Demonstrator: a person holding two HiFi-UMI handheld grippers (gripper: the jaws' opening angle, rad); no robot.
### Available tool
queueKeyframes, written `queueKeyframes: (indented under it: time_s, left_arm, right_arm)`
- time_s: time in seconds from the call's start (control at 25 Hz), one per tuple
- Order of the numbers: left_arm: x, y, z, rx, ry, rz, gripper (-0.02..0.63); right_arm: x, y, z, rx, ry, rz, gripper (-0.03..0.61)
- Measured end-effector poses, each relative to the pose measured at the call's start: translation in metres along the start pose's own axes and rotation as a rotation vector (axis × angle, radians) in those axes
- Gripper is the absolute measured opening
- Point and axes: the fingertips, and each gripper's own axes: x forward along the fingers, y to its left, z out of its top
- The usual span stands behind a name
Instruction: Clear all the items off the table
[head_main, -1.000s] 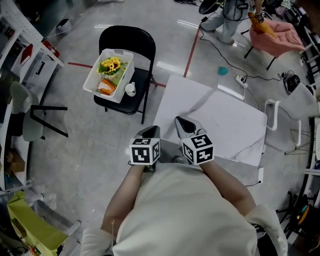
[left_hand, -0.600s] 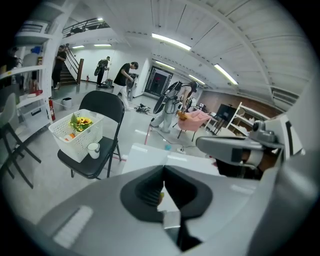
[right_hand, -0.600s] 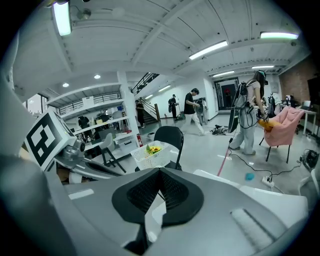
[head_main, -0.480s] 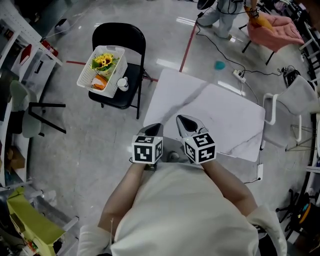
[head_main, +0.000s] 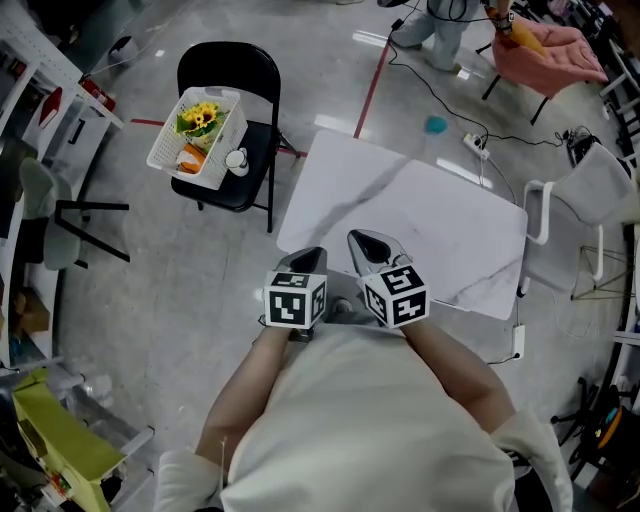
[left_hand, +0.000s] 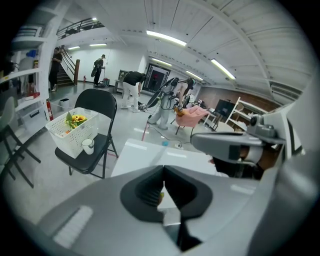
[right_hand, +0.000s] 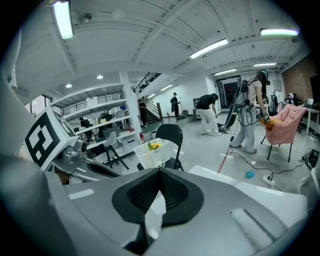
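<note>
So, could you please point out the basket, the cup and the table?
basket (head_main: 229, 130), head view, white side wall.
cup (head_main: 237, 159), head view, its top.
table (head_main: 430, 230), head view, bare top.

Person wears cream short-sleeved T-shirt (head_main: 370, 430), loose fit. Grey moulded plastic left gripper (head_main: 308, 256) and matching right gripper (head_main: 362, 240), tapered tips, black ribbed pads (right_hand: 175, 190) inside. Each carries a white cube with black square markers (head_main: 294, 300).

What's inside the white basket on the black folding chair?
Yellow sunflowers with green leaves lie at one end, with something orange beside them. The basket walls hide whatever lies deeper. A white cup stands outside it, on the chair seat.
</note>
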Motion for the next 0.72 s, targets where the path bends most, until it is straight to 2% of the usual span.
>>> queueKeyframes:
  time_s: [0.72]
  left_arm:
    - [-0.013, -0.005, -0.007, -0.016, -0.02, 0.048, 0.009]
  right_arm:
    - [-0.012, 0.007, -0.001, -0.005, -0.022, 0.056, -0.003]
